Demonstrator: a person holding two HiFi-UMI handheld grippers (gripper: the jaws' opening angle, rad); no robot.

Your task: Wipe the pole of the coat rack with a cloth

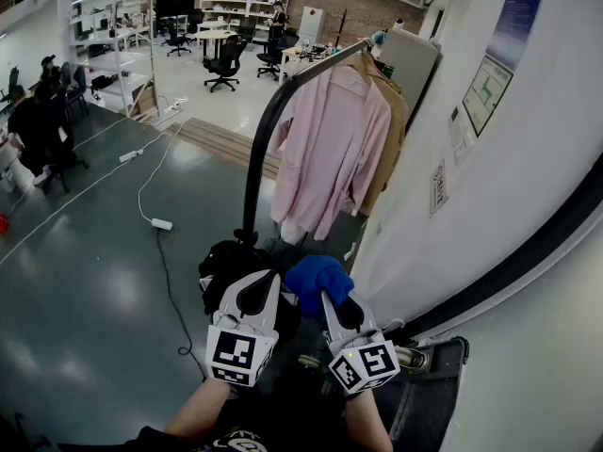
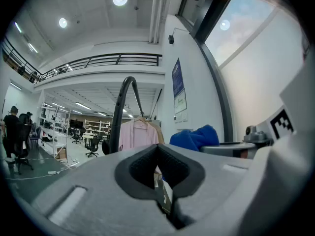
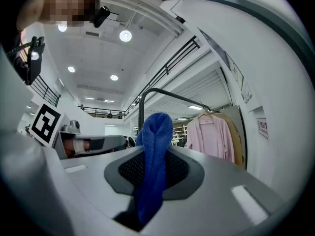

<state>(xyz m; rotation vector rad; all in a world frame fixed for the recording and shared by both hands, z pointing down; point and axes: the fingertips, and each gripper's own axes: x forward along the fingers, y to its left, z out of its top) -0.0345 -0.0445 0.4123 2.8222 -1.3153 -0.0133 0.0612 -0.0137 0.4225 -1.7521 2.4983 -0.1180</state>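
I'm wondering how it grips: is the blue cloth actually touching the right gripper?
Touching. The right gripper view shows the blue cloth pinched between the jaws of the right gripper, with its top bunched up above them.

This is a large open office and lab hall. Office chairs (image 1: 223,64) and desks stand at twelve o'clock and metal shelving (image 1: 113,59) at ten. A mezzanine railing (image 2: 98,60) runs overhead.

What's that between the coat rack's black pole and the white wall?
A pink shirt and a tan coat hang there, clearest in the head view.
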